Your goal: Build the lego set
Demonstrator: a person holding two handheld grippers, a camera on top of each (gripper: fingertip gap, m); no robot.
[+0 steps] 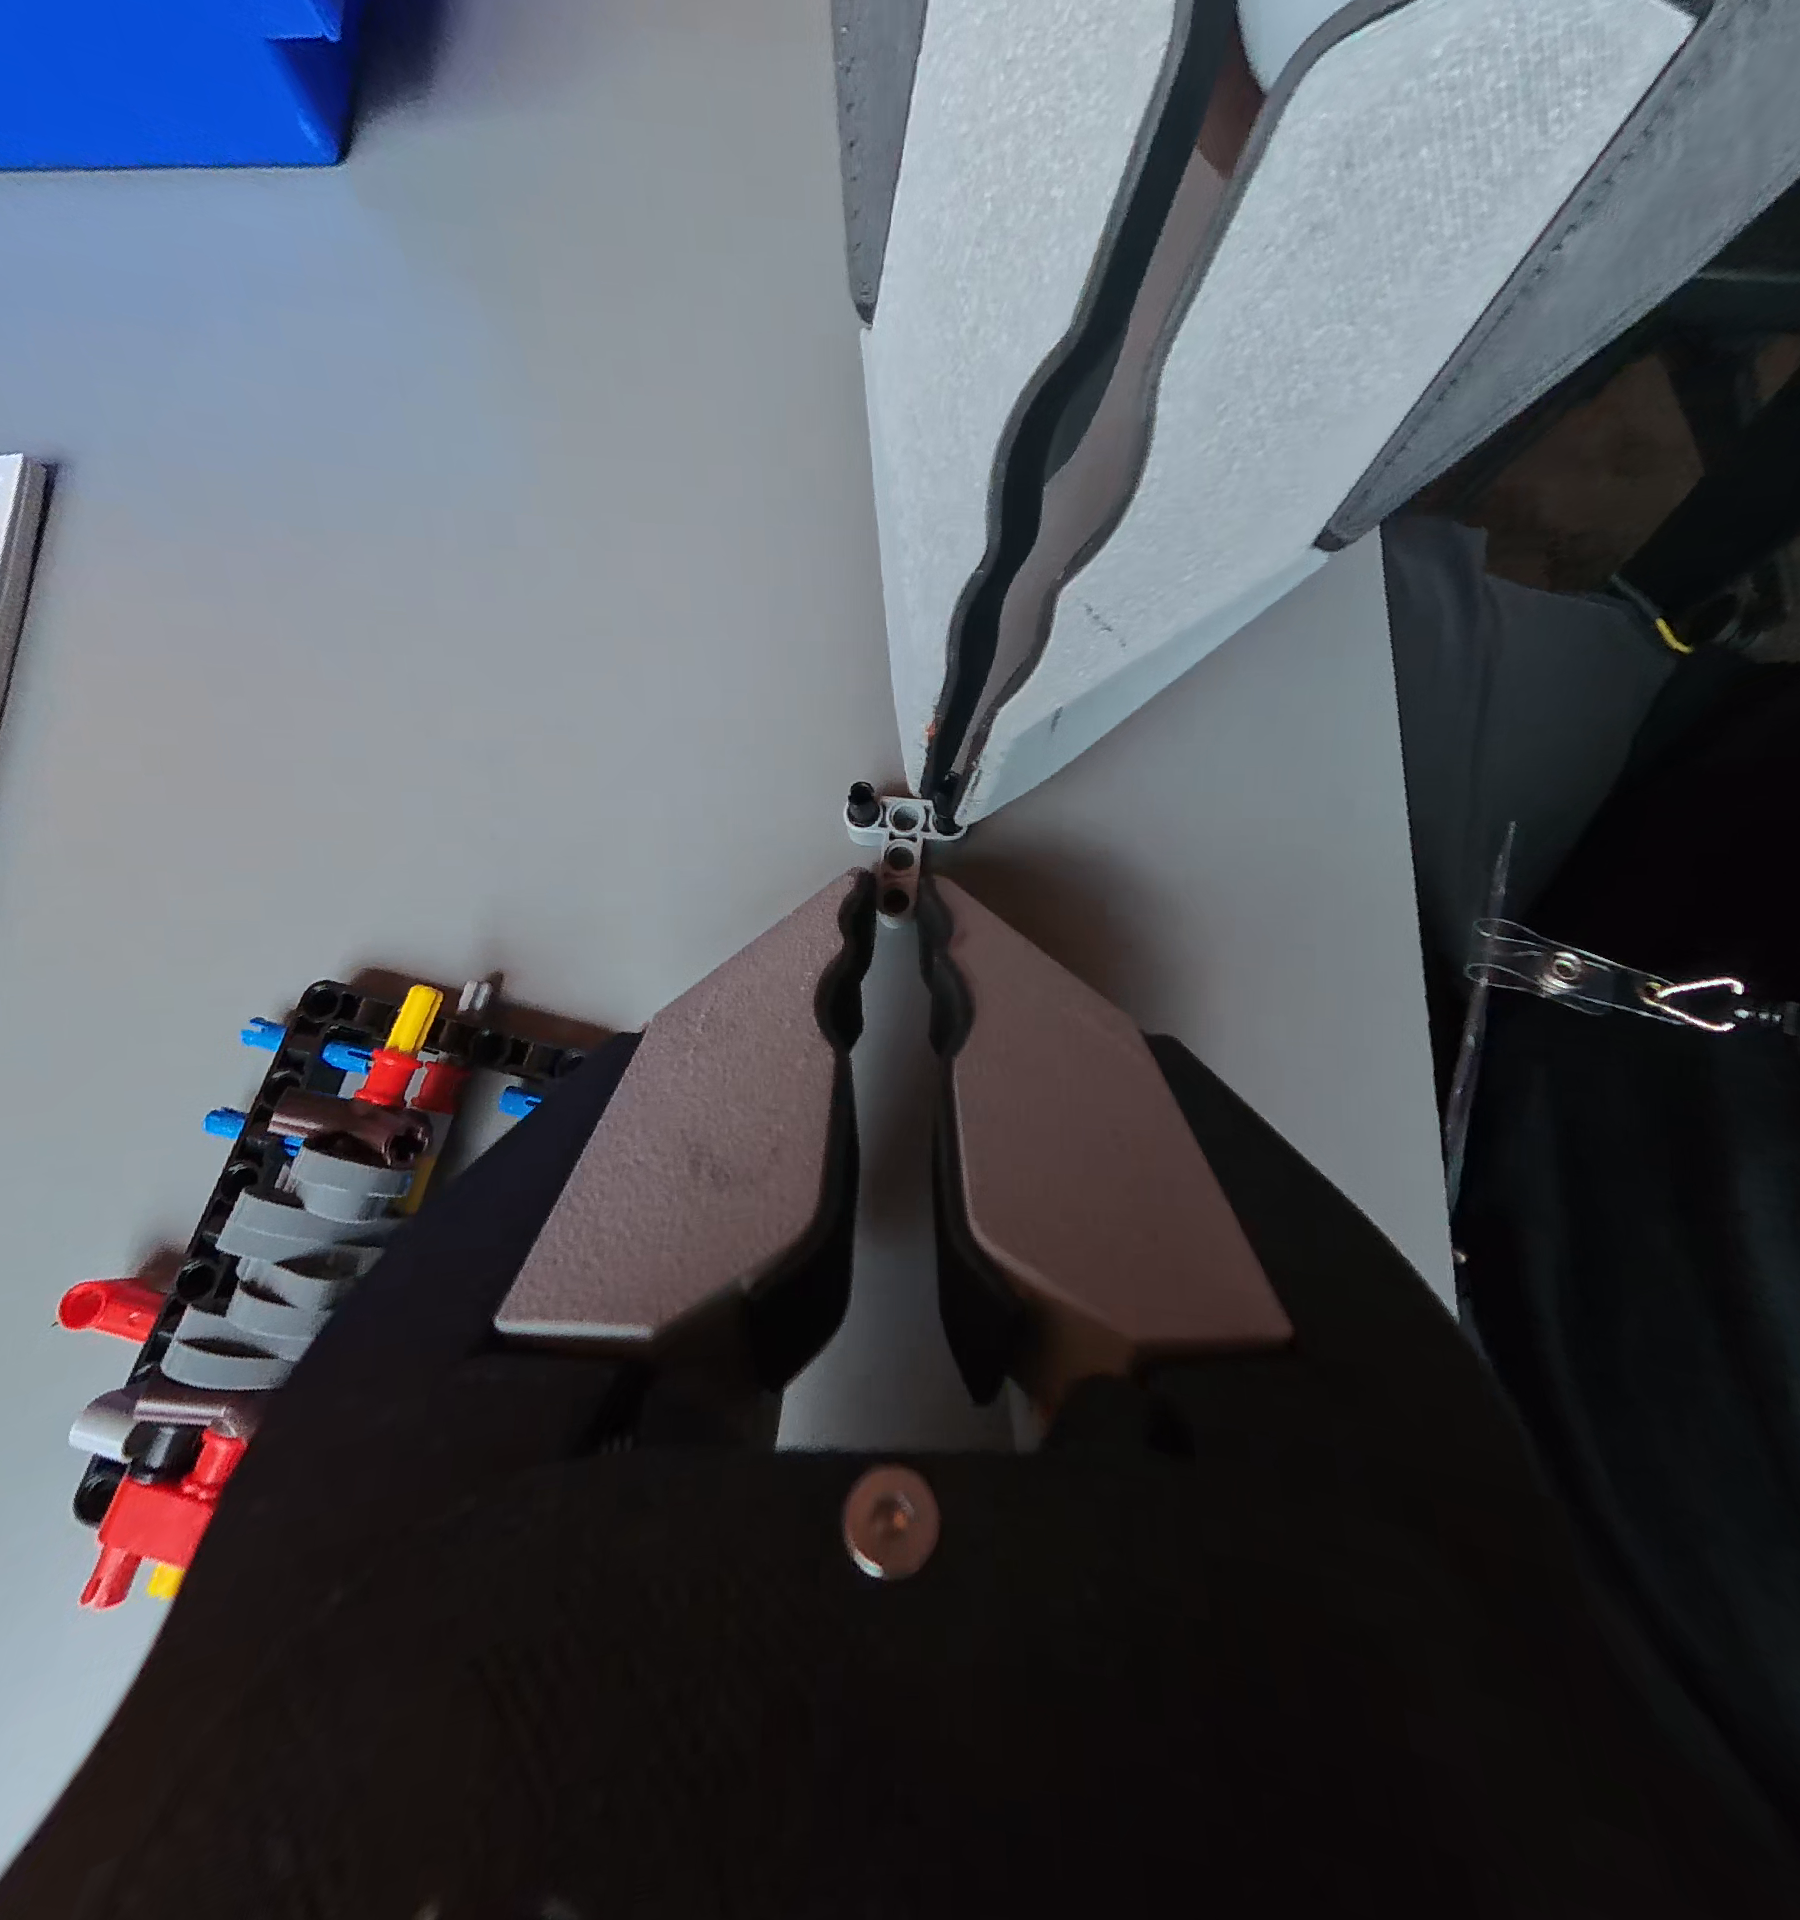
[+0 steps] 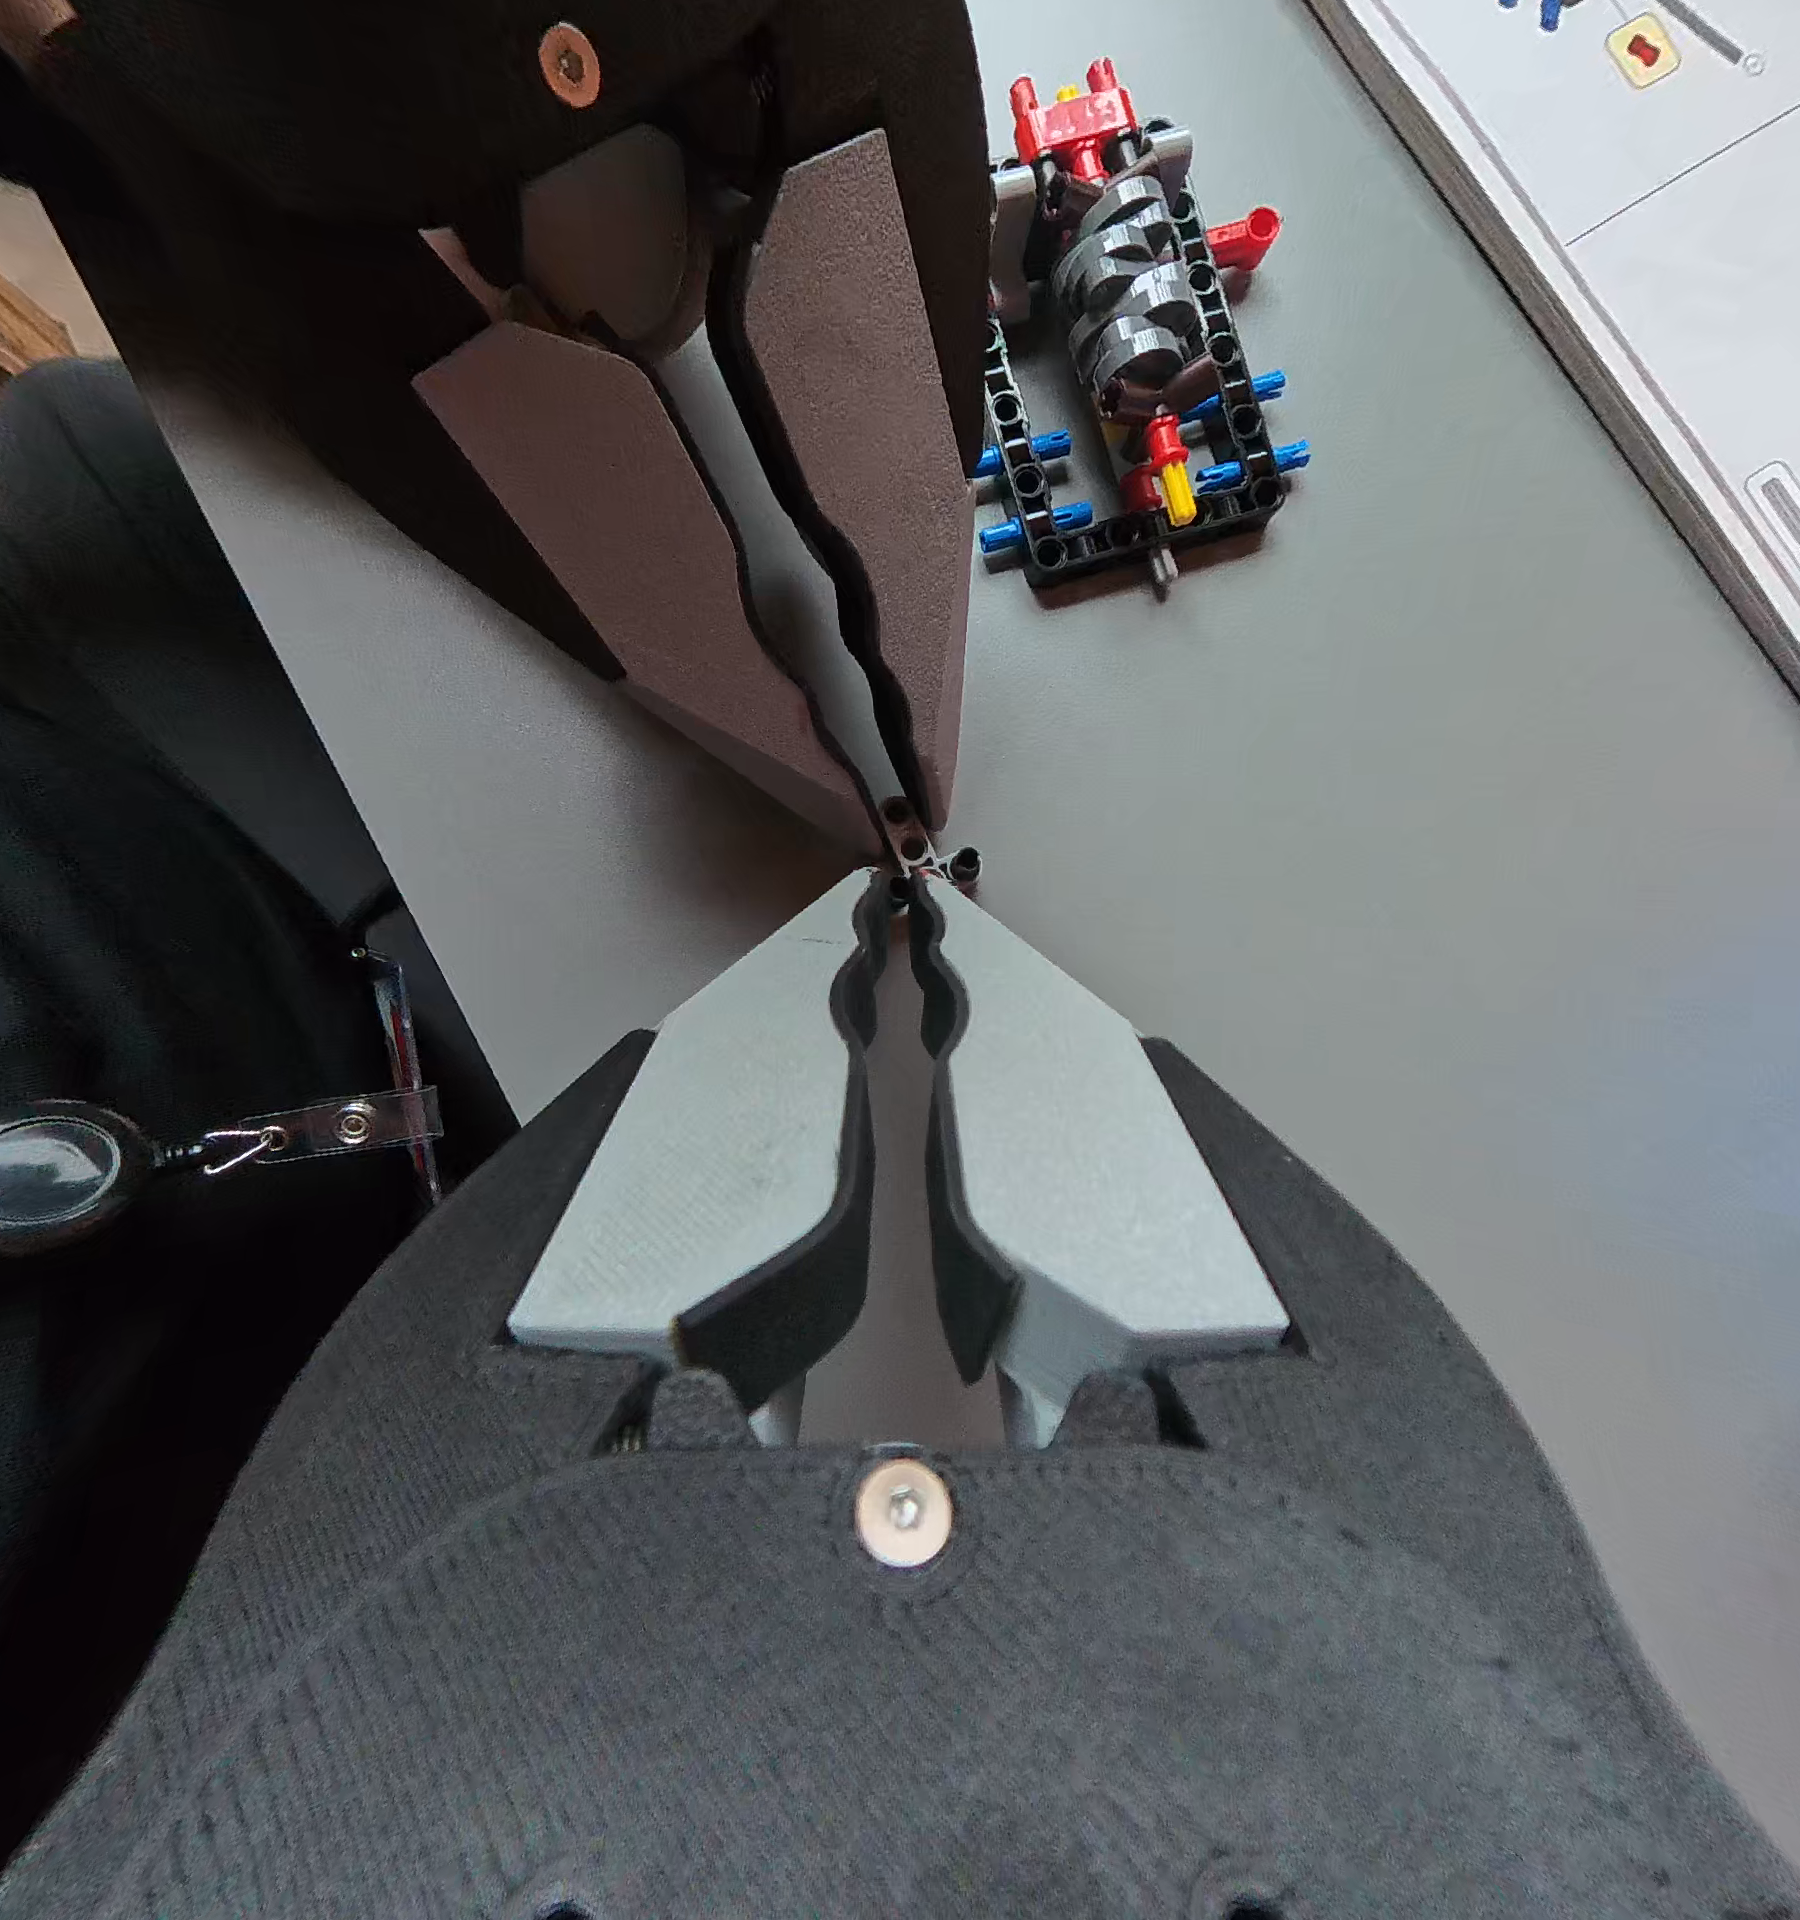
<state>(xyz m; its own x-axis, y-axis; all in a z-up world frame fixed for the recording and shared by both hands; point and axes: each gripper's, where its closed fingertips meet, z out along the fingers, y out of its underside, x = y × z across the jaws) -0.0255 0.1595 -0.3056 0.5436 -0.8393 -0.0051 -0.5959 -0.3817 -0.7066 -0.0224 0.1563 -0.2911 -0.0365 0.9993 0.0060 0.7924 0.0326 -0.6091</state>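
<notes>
A small grey T-shaped beam (image 1: 904, 821) is held in the air above the grey table (image 1: 563, 623) between both grippers. My left gripper (image 1: 896, 899), with brown fingers, is shut on the beam's stem. My right gripper (image 2: 901, 896), with light grey fingers, is shut on a black pin (image 2: 894, 889) at one end of the beam's (image 2: 922, 860) crossbar. A second black pin (image 1: 861, 798) sticks out of the other end. The right gripper (image 1: 946, 800) comes in from the top of the left wrist view. The left gripper (image 2: 904, 810) comes in from the top of the right wrist view.
A partly built black frame with grey, red, blue and yellow parts (image 1: 283, 1247) lies on the table, also in the right wrist view (image 2: 1135, 343). An instruction booklet (image 2: 1654, 312) lies beyond it. A blue box (image 1: 137, 73) sits at the far left. A person's dark clothing and badge reel (image 2: 34, 1158) are beside the table edge. My two grippers' fingertips are within a few centimetres of each other.
</notes>
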